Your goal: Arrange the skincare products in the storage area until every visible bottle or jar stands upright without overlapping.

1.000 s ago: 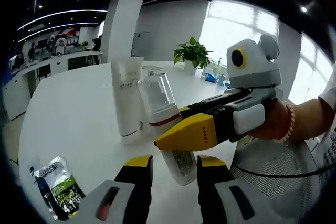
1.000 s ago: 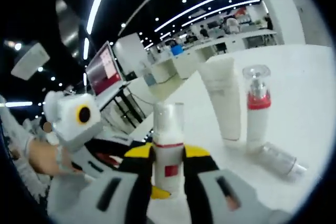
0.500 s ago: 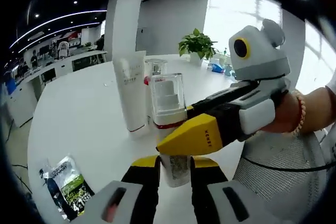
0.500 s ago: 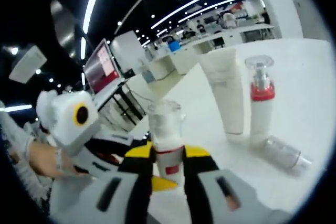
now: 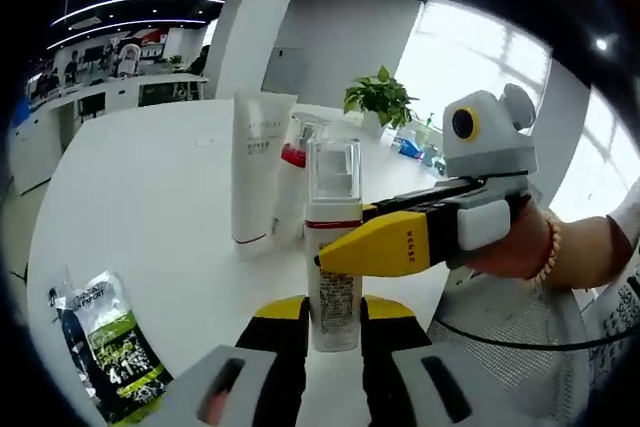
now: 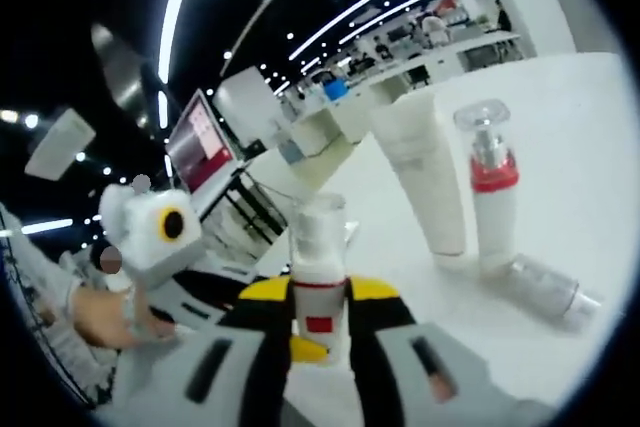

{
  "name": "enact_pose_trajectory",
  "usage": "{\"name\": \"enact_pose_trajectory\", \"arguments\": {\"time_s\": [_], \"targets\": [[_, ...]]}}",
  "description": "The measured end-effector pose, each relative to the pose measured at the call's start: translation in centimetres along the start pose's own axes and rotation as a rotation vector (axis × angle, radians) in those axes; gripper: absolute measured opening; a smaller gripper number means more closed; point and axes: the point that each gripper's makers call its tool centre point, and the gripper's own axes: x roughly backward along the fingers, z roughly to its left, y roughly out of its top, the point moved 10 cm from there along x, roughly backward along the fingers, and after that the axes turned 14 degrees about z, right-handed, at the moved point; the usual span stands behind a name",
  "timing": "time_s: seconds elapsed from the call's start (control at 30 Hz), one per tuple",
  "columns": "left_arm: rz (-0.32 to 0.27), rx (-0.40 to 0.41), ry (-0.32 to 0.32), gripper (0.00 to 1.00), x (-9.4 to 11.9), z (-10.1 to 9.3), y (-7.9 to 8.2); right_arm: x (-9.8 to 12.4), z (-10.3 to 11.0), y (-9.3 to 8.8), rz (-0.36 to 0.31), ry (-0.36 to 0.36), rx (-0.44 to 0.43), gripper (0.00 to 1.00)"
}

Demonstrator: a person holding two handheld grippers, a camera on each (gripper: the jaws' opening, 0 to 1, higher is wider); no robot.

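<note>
Tilted a second ago, the pump bottle (image 5: 333, 247) now stands upright on the surface (image 5: 150, 207), both the left gripper (image 5: 333, 312) and right gripper (image 6: 320, 297) clamped on it. Beyond, a small bottle (image 6: 550, 289) lies flat, needing righting next.

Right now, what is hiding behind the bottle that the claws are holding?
Behind the held pump bottle stand a white tube and a red-collared pump bottle. The tube covers part of that bottle, and the right claw covers the held bottle's middle.
</note>
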Motion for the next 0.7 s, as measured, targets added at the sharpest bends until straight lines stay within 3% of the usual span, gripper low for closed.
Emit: {"name": "enact_pose_trajectory", "arguments": {"time_s": [0.37,0.43,0.5,0.7], "targets": [[0.008,0.027,-0.037,0.19,-0.08,-0.03,-0.02,0.18,-0.02,0.13,-0.008,-0.022,0.028,0.21],[0.016,0.029,-0.037,0.19,-0.14,-0.04,-0.1,0.2,-0.11,0.14,-0.011,-0.021,0.023,0.21],[0.036,0.026,-0.034,0.19,-0.22,-0.06,-0.21,0.49,-0.32,0.36,-0.055,-0.032,0.012,0.21],[0.033,0.039,-0.055,0.19,-0.26,-0.11,-0.22,0.67,-0.43,0.42,-0.059,-0.008,-0.015,0.2]]}}
